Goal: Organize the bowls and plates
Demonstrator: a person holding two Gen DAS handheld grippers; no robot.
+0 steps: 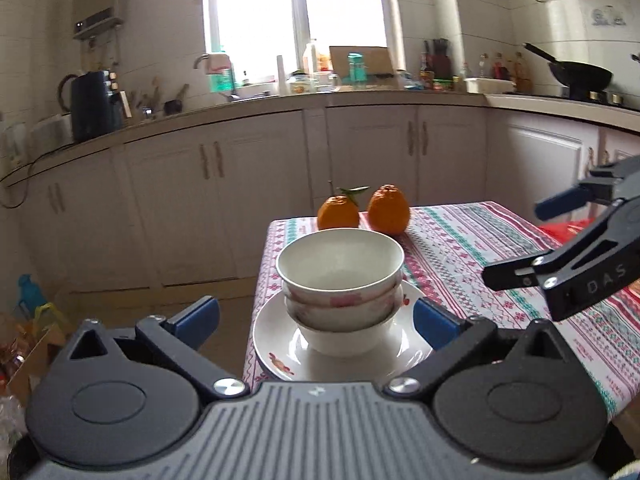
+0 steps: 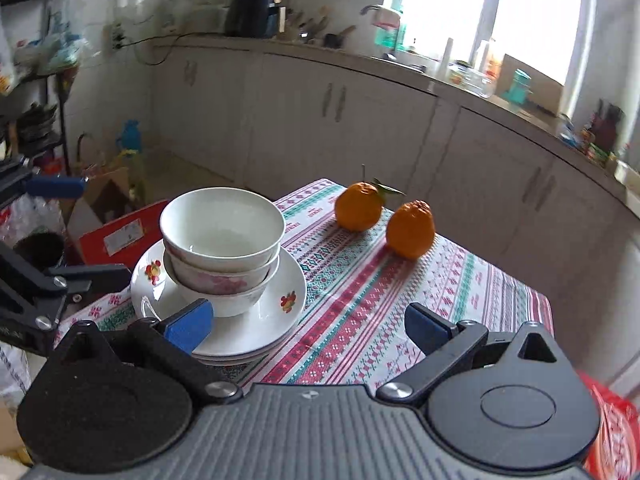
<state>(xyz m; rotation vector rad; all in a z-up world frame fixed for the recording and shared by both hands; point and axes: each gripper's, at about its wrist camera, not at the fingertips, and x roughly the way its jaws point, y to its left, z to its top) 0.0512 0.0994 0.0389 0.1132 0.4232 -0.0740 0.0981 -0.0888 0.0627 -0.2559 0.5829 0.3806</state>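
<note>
White bowls (image 1: 340, 280) nested, atop stacked plates (image 1: 276, 344)

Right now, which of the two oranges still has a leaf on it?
The orange nearer the bowl stack: a green leaf sticks from its stem. The other orange is bare.

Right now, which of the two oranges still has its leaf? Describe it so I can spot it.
Find the table with the striped patterned tablecloth, then the white bowl stack on plates. Beyond it, at the far edge, sit two oranges side by side. The leafy orange is the one nearer the bowls, with a green leaf and stem; the bare orange has none.
</note>
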